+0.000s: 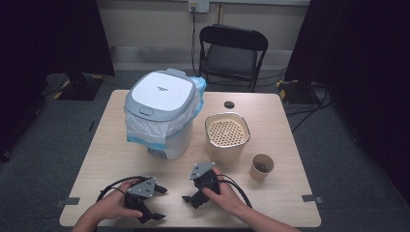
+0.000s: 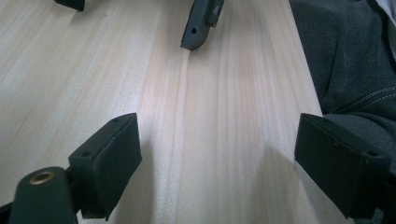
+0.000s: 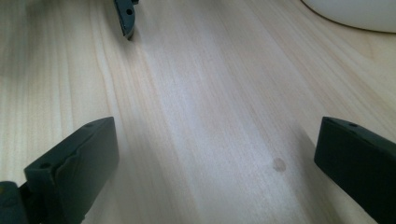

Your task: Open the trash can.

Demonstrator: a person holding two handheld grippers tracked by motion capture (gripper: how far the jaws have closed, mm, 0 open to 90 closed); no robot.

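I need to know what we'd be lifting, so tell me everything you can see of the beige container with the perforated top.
The beige container is a squarish tub with rounded corners, plastic by its look, standing upright on the table. A cream insert dotted with small holes sits sunk inside its rim. It stands right of the lidded white bin and just behind the paper cup, apart from both. No gripper touches it.
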